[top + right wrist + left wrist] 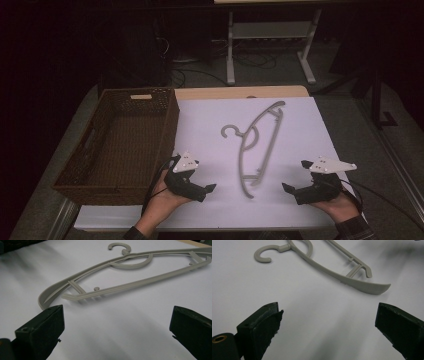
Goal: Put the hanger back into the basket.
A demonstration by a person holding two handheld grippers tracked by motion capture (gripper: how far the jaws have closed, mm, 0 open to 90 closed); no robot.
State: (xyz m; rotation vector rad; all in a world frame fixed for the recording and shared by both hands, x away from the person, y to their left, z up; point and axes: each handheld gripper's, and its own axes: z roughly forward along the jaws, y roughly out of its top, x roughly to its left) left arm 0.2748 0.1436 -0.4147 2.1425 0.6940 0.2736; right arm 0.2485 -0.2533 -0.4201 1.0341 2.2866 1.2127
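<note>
At the far left of the high view we see a brown wicker basket point(165, 125) standing on the table, its right wall running along the edge of the white sheet point(300, 130) that covers the tabletop. Just right of the basket's near corner we find the left gripper point(210, 189), held in the person's left hand point(162, 200) low over the sheet, its jaws pointing right; in the left gripper view they stand wide apart with only bare sheet between them, holding nothing. Next comes the grey plastic hanger point(260, 145), lying flat in the middle of the sheet, its hook point(231, 131) turned toward the basket and its long body running from the far right down toward the near edge. Its near end lies between the two grippers, apart from both. At the right, the right gripper point(286, 188) rests in the right hand point(342, 205), jaws pointing left at the hanger, spread wide and empty; in the right gripper view the hanger point(120, 277) lies just beyond them, untouched.
</note>
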